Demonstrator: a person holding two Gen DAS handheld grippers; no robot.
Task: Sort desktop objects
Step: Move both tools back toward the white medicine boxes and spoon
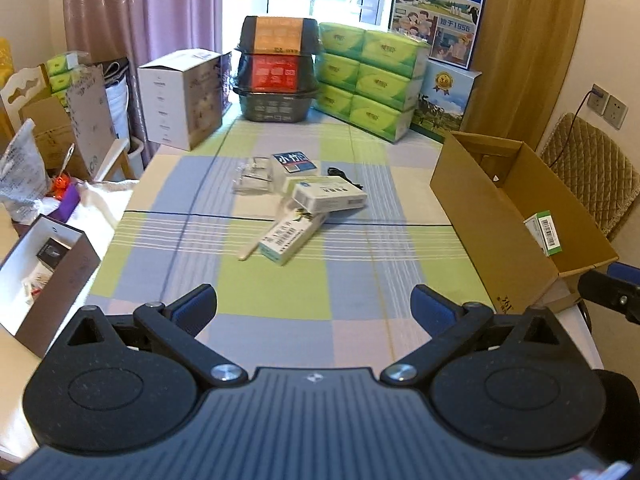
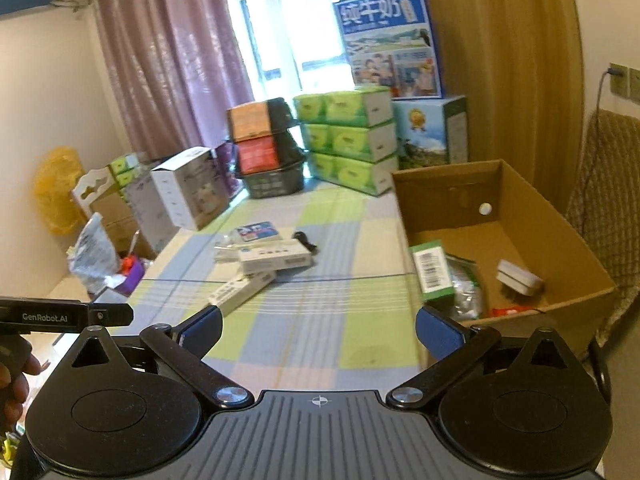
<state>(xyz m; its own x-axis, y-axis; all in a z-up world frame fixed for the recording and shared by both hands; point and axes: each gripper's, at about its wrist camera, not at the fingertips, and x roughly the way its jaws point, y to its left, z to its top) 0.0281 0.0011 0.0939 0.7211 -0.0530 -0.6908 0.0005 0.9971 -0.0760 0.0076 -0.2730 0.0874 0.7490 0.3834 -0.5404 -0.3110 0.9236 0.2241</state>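
Several small boxes (image 1: 326, 196) lie heaped mid-counter, a long white-and-teal carton (image 1: 290, 236) nearest you. Your left tongs (image 1: 314, 308) and right tongs (image 2: 318, 330) both gape, released, over the checked counter (image 1: 280, 292). The cardboard box (image 2: 516, 264) at right holds a barcoded green packet (image 2: 432, 276); its other contents blur.

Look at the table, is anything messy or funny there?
Yes. The small boxes in the middle are heaped, not tidy: one white box lies on top of others, and a long box sticks out crooked. A black cable lies loose behind them. Both grippers are open and empty.
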